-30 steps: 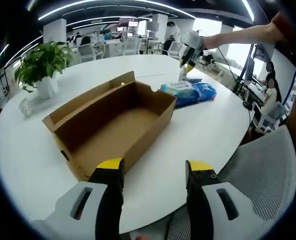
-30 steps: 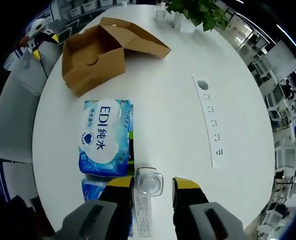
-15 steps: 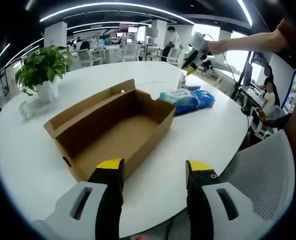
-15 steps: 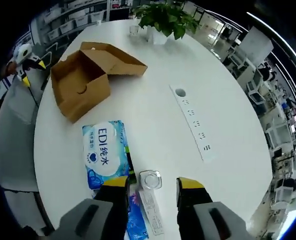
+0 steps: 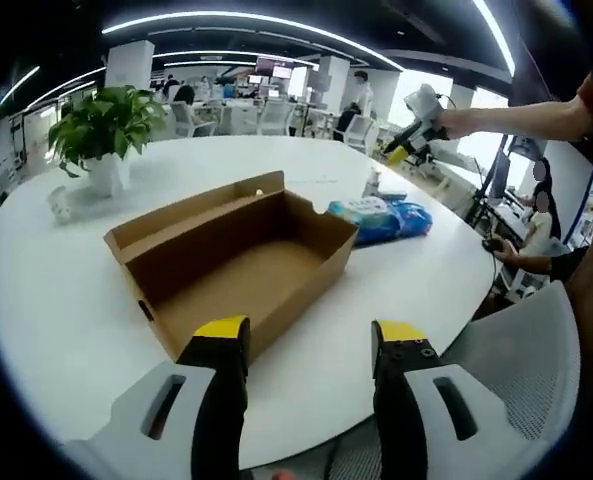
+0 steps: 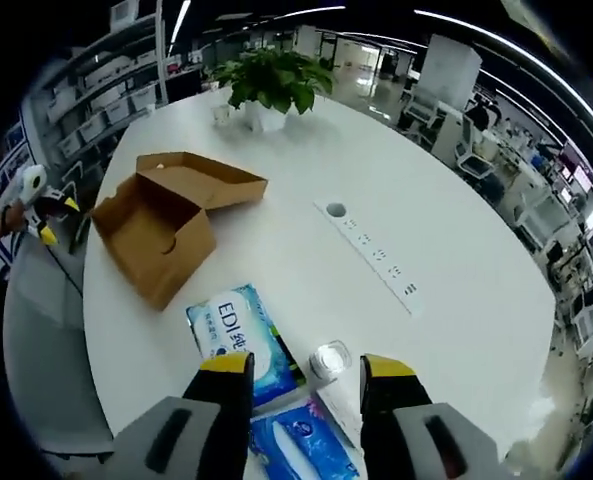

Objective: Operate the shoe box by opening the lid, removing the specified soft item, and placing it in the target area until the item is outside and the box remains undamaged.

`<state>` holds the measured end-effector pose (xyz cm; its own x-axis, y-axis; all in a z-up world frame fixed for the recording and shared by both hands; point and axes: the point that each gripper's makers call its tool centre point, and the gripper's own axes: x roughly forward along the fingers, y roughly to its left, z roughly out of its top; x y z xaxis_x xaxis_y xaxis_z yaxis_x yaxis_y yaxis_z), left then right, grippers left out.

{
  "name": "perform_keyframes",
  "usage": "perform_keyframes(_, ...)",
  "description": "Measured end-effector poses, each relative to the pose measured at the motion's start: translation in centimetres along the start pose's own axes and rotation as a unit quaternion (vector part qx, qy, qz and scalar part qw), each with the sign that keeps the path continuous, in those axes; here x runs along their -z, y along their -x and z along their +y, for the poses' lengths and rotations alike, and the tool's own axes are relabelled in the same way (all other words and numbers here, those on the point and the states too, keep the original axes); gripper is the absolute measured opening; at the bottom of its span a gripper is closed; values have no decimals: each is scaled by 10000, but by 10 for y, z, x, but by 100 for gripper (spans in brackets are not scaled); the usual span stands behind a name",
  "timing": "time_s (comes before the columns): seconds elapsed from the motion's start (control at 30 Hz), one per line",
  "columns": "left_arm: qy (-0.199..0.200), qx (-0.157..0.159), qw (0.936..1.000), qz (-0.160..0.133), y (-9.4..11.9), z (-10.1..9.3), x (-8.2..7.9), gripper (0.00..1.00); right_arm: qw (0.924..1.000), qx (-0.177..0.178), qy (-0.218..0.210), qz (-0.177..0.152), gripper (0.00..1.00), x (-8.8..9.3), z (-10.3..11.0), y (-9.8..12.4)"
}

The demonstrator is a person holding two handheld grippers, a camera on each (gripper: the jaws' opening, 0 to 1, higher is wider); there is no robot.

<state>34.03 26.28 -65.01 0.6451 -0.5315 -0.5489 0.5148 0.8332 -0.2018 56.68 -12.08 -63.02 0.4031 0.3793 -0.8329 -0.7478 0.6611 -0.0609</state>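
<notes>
The open brown cardboard shoe box (image 5: 238, 255) lay on the round white table (image 5: 56, 300), lid flap folded back, its inside bare in the left gripper view. In the right gripper view the same box (image 6: 166, 225) sat at the table's left part, well apart from the wipes. The blue-and-white soft pack of wet wipes (image 6: 238, 335) lay outside the box on the table, just ahead of the right hand-held gripper (image 6: 307, 368); a second blue soft pack (image 6: 301, 440) lay between that gripper's jaws, nearer the camera. A small clear bottle with a round cap (image 6: 328, 359) stood just beside the packs. In the left gripper view the packs (image 5: 379, 217) rested beyond the box's far end.

Right hand-held gripper: jaws spread, holding nothing, above the packs. Left hand-held gripper (image 5: 306, 335): jaws spread, empty, off the table's near edge in front of the box.

A white power strip (image 6: 371, 255) ran across the table. A potted green plant in a white pot (image 6: 268, 85) stood at the far edge. A grey mesh chair back (image 5: 536, 350) stood right of the left gripper.
</notes>
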Motion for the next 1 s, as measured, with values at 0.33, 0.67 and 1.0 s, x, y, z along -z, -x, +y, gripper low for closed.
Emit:
perform_keyframes(0.33,100,-44,9997,-221,8,-1,-6,48,9933,-105,-933,-677,39,-4,37,11)
perform_keyframes(0.67,230,-112,9990,-356,14,3,-10,48,9783,-111,-1544,-1377,39,-20,65,21)
perform_keyframes(1.0,336,-177,9983,-440,17,15,-15,48,9685,-69,-1812,-1708,39,-27,83,25)
